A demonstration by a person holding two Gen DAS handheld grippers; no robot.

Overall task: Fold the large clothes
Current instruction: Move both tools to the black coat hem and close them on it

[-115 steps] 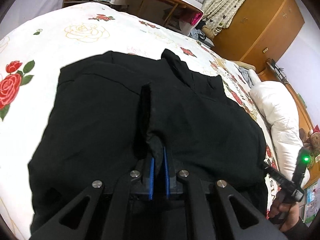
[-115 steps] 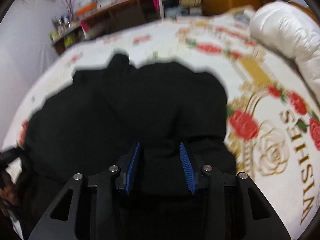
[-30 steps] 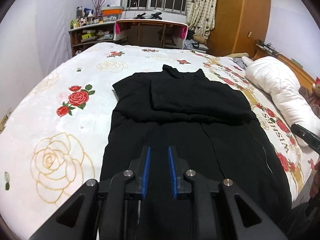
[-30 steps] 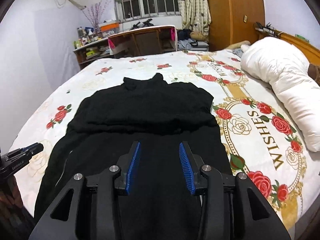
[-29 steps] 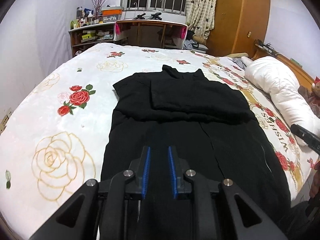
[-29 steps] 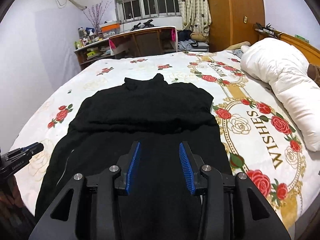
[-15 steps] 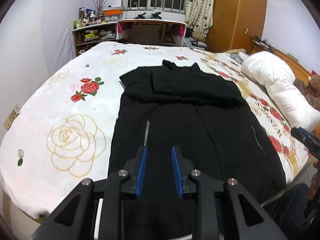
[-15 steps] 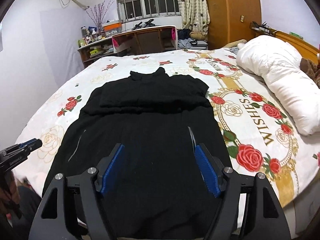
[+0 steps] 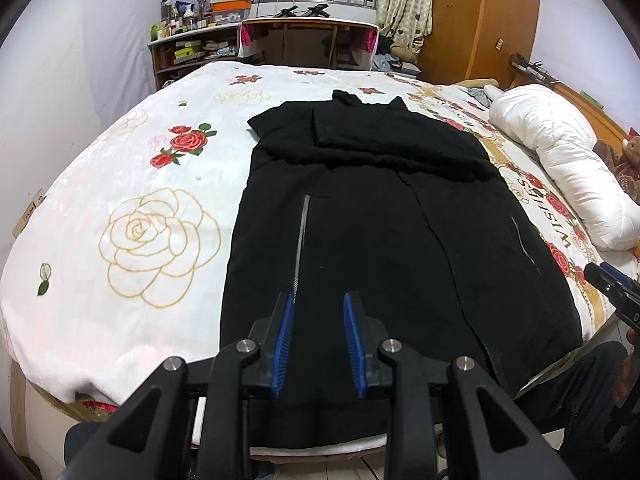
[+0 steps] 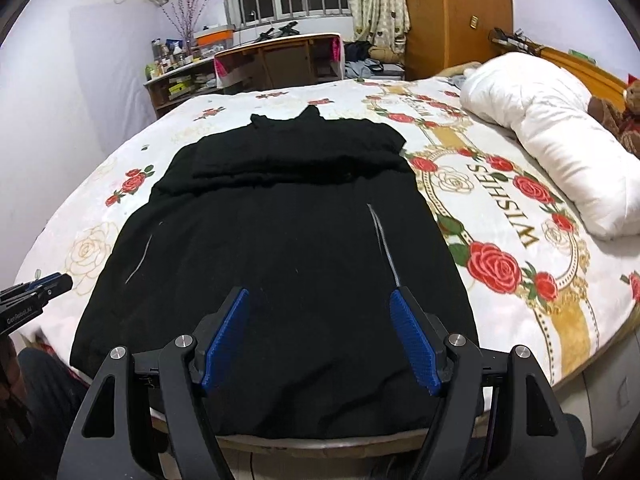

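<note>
Sprawling matte black coat [image 9: 372, 216], rose-printed bedspread [image 9: 132, 216]

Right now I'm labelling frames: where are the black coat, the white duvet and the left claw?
black coat [image 9: 380, 240], left wrist view, middle of its front panel
white duvet [image 10: 560, 136], right wrist view, its padded top
left claw [image 9: 318, 300], left wrist view, midway between its fingertips

garment [image 9: 360, 216]: showing plain black, with thin silver zip lines
bedspread [image 9: 132, 208]: showing white, with red and gold roses
duvet [image 10: 552, 136]: showing white
claw pads [image 10: 224, 336]: showing blue
</note>
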